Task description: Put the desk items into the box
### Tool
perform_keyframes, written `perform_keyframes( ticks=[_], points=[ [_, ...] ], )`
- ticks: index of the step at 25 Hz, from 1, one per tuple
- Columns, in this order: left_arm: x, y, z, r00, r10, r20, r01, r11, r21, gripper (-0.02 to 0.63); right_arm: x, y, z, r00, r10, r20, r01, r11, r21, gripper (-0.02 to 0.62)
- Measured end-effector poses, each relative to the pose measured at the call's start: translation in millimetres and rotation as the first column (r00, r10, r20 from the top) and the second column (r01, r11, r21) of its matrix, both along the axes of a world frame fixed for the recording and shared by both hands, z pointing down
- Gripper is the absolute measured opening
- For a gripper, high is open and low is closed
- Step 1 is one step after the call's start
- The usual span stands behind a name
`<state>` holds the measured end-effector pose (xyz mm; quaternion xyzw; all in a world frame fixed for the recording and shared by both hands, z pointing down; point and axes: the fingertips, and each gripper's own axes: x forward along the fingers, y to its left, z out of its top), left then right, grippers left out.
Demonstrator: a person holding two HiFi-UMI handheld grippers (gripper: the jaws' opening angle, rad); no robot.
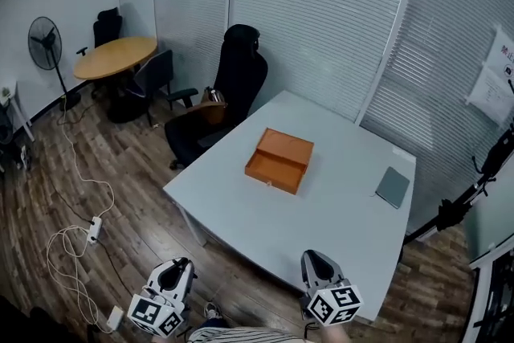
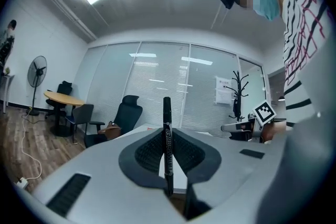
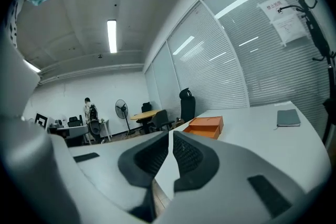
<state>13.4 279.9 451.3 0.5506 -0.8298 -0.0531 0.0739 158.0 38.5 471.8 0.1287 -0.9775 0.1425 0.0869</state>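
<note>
**A:** Two grippers, status? L first.

**B:** Left gripper (image 2: pixel 167 157) is clamped on a black marker (image 2: pixel 167 128), upright btw its jaws. It's held off the worktop (image 1: pixel 337 221), above the floor.

**A:** R?

**B:** Right gripper (image 3: pixel 169 155) has its jaws together, nothing btw them. It's at the worktop's near edge.

**A:** Box?

**B:** Orange box (image 1: pixel 279 161), open top, mid-worktop, well apart from both. Grey notebook (image 1: pixel 393 187) lies flat near the right edge, apart from the box.
</note>
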Motion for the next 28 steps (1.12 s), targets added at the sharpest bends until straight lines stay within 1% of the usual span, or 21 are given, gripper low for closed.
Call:
perform_keyframes(
  ticks=[3, 7, 10, 15, 20, 23, 28],
  points=[
    [-39, 0, -4, 0.998, 0.066, 0.008, -0.066, 0.998, -0.004, 0.052, -30, 14, 0, 0.998, 0.055, 0.013, -0.055, 0.998, -0.013, 0.028],
    [-83, 2, -5, 0.991, 0.136, 0.016, -0.136, 0.991, -0.011, 0.052, -61, 31, 2, 0.993, 0.116, 0.016, -0.116, 0.993, -0.022, 0.028],
    [-111, -3, -1, 0.984, 0.175, 0.017, -0.175, 0.984, -0.015, 0.052, -75, 34, 5, 0.985, 0.169, 0.018, -0.169, 0.985, -0.030, 0.028],
    [-146, -35, 9, 0.969, 0.247, -0.003, -0.247, 0.969, -0.005, 0.052, -86, 25, 11, 0.971, 0.239, -0.015, -0.239, 0.971, -0.029, 0.028],
    [-162, -85, 16, 0.951, 0.309, -0.012, -0.309, 0.951, -0.002, 0.052, -84, -10, 19, 0.950, 0.310, -0.033, -0.311, 0.950, -0.016, 0.028],
    [-170, -120, 12, 0.941, 0.338, 0.004, -0.338, 0.941, 0.000, 0.052, -85, -40, 22, 0.940, 0.340, -0.039, -0.340, 0.940, -0.011, 0.028],
    [-190, -182, 8, 0.928, 0.372, 0.038, -0.372, 0.928, -0.006, 0.052, -104, -93, 20, 0.934, 0.358, -0.013, -0.358, 0.934, 0.001, 0.028]
  ],
)
